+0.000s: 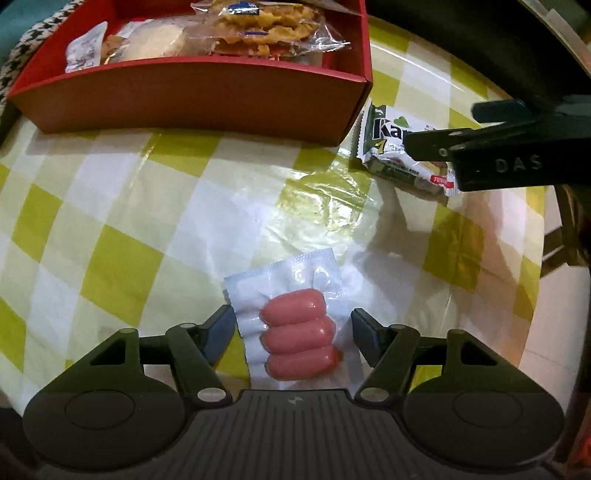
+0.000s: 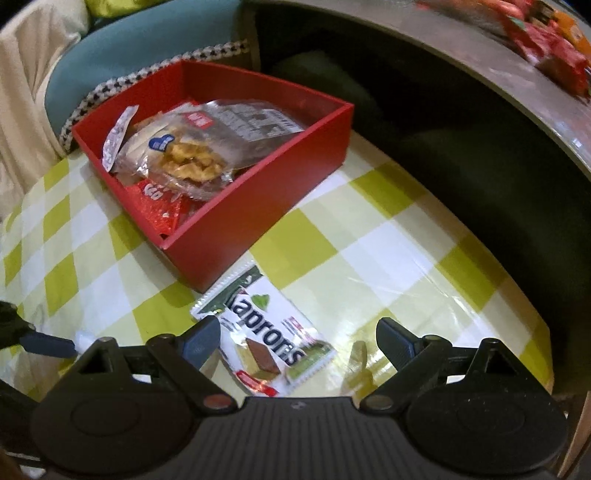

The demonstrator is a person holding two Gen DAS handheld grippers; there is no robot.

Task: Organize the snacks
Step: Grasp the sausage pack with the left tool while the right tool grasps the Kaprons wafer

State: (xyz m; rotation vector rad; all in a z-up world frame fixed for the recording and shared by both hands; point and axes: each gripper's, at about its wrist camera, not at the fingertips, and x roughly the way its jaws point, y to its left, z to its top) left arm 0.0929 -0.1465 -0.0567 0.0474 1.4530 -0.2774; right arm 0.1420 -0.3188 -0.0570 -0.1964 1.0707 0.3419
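The left tool [image 1: 291, 326] points steeply down at the table [image 1: 122, 229], which wears a green-and-white checked cloth, and its fingers stand partly apart on either side of a clear sausage pack [image 1: 291, 314] holding three pink sausages; the pads sit just beside the pack's edges, and no grip on it shows. That pack lies flat at about 6 o'clock in the left view. The red box [image 1: 207, 99] sits at 11 to 12 o'clock, already carrying wrapped snacks, among them a bag of golden crackers [image 1: 266, 26] and a pale packet [image 1: 155, 40]. A white-and-green wafer packet [image 1: 388, 147] lies on the cloth at 2 o'clock, just off the box's near corner. The right tool [image 2: 297, 338] hangs over this wafer packet [image 2: 266, 332] with its fingers wide, the left finger over the packet's edge and the right one well clear of it, so nothing is held. In the right view the box [image 2: 258, 206] lies at 11 o'clock, touching or nearly touching the packet's top end.
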